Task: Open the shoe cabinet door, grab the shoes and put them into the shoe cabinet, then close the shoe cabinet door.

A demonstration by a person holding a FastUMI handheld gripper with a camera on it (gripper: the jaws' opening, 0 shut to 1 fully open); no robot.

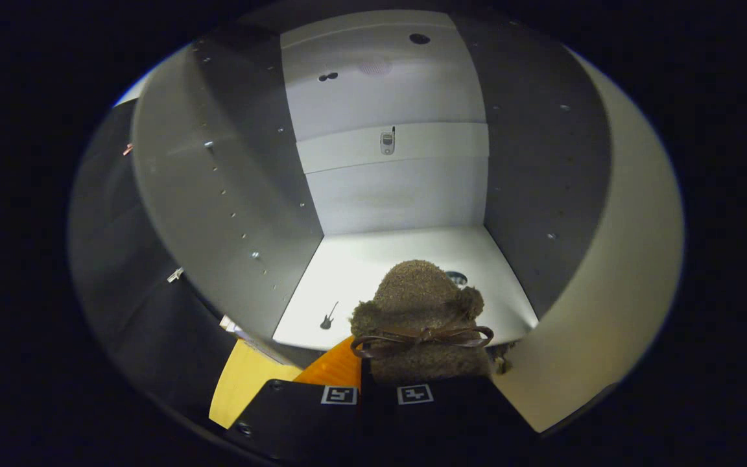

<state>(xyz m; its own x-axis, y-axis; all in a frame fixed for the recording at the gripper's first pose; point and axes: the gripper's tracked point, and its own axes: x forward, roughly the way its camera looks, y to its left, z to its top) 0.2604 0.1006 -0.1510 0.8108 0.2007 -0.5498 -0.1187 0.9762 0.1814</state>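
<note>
One shoe (422, 311), a fuzzy brown slipper-like piece with a thin ribbon bow (422, 337) across its top, juts forward from the gripper (380, 395), its toe reaching over the front edge of the shoe cabinet (231, 194) floor. The fingers sit close together with the shoe's rear part at them, but where the pads meet the fabric is hidden, so whether both press on it cannot be told. The cabinet stands open: a pale bottom shelf (373, 266) lies just ahead and below the toe, with a small guitar sticker (328, 316) on it beside the shoe, and a phone sticker (387, 141) on the back panel (393, 188) beyond. Rows of peg holes run along both side walls. Judging from this, the step in hand is setting the shoe inside. Done well, it means carrying the shoe further in until the sole is wholly over the shelf, lowering it flat, then letting go only once it rests, so nothing overhangs to block the door.
</note>
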